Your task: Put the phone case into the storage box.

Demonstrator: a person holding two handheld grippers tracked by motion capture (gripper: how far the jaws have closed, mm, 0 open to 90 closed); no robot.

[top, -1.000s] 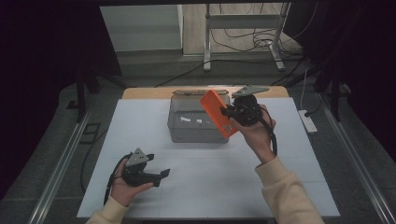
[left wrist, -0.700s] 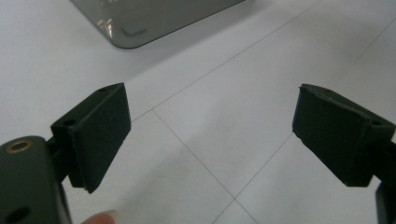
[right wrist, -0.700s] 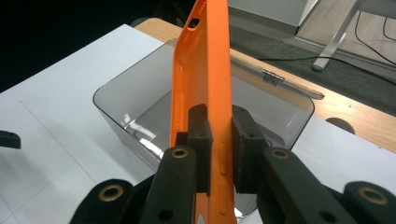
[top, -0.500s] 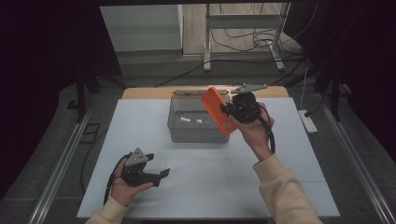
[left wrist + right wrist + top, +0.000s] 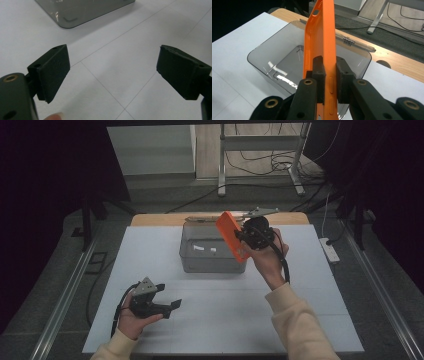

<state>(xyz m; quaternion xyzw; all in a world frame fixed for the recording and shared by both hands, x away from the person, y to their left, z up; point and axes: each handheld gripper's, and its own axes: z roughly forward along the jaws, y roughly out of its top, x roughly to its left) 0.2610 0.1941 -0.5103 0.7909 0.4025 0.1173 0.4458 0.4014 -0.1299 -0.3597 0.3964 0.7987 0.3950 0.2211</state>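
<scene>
Orange case's (image 5: 322, 37) lower end cut off

Left gripper (image 5: 113, 72) fingers (image 5: 53, 67) spread apart above white table (image 5: 120, 47), near grey bin (image 5: 82, 10)

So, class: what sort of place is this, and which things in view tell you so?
Probably a lab or recording room set up for handling trials: a white work table ringed by dark curtains, cables trailing over the floor by a metal stand, and hand-held tongs gripping an orange phone case.
</scene>
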